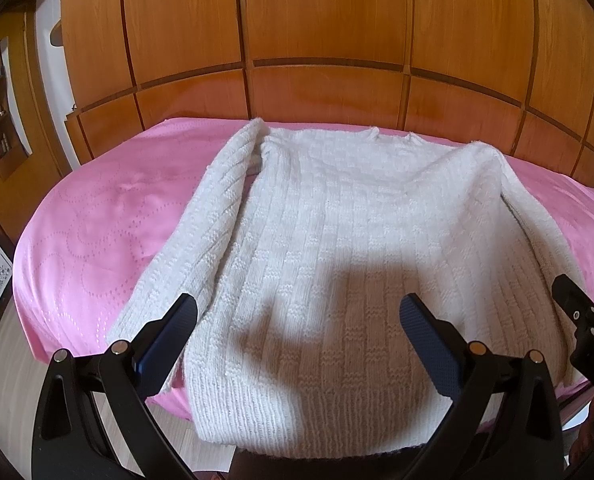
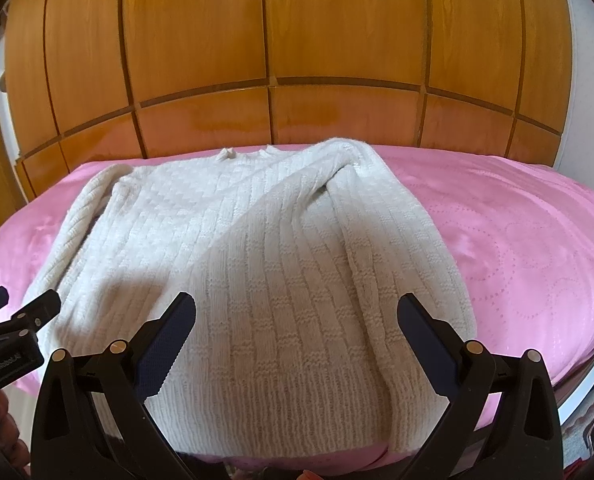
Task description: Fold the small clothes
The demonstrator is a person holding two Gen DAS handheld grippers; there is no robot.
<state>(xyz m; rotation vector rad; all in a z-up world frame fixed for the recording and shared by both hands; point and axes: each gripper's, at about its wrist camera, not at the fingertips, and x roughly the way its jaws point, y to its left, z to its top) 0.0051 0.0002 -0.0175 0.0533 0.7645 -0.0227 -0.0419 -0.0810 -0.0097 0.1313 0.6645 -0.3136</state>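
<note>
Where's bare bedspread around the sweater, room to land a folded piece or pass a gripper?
Two free patches of pink bedspread: left of the sweater's left sleeve, out to the bed edge, and a wider one right of the right sleeve, around. The white knit sweater crowds the middle; only a thin strip stays bare between its collar and the wooden wardrobe.

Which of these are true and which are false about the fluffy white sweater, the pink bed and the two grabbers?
1. The white sweater lies flat on the pink bedspread. True.
2. The left gripper is squeezing the sweater. False: its jaws are wide open and hold nothing.
3. The right gripper is open. True.
4. The sweater is already folded into a small square. False: it is spread out, sleeves lying along its sides.
5. A wooden wardrobe stands behind the bed. True.
</note>
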